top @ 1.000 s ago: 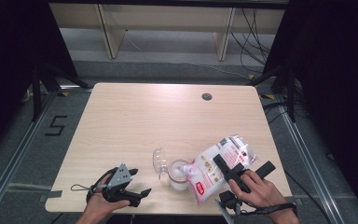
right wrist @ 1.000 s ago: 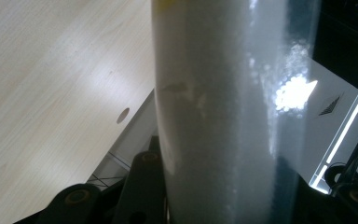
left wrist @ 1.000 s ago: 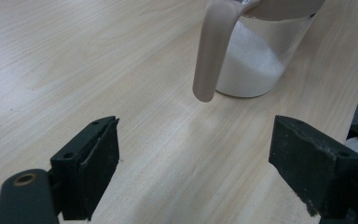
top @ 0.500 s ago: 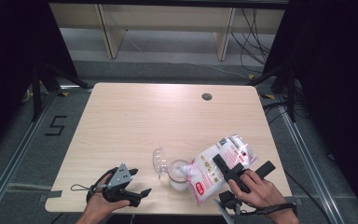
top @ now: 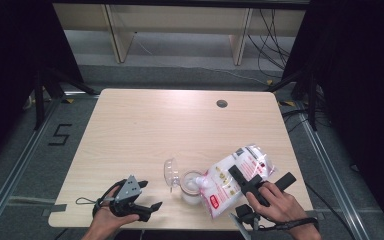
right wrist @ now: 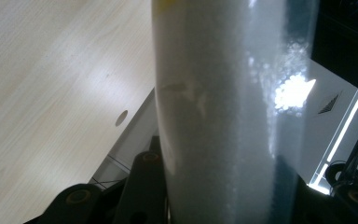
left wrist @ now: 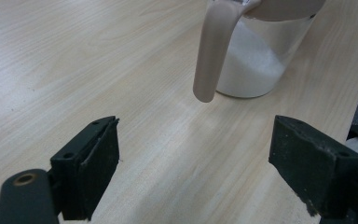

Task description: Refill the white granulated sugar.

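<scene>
Bag (top: 232, 180) of white grains is the thing in work: it lies tilted at the near right part of the table (top: 145, 125), with its lower end at the mouth of the jar (top: 192, 187). It is a clear plastic bag with red and white print, and in the right gripper view it stands close in front of the camera as a pale, grainy column between the two black jaws. The right gripper (top: 252, 182) pinches the bag around its middle, and the person's right hand (top: 275, 202) holds this gripper near the front edge.

The jar is clear glass and stands upright, just left of the bag. In the left gripper view white grains (left wrist: 254, 65) fill its lower part, piled higher on one side. Its clear lid (top: 171, 172) hangs open on the left side of the jar, and a beige clasp (left wrist: 212, 51) hangs down in front of the glass.

The left gripper (top: 132, 202) rests at the near left edge of the table, well apart from the jar. Its jaws are spread wide with only bare wood between them.

Count: one bag, one jar, one lid, two grippers. Far at the back of the table there is one small round hole (top: 222, 103).
</scene>
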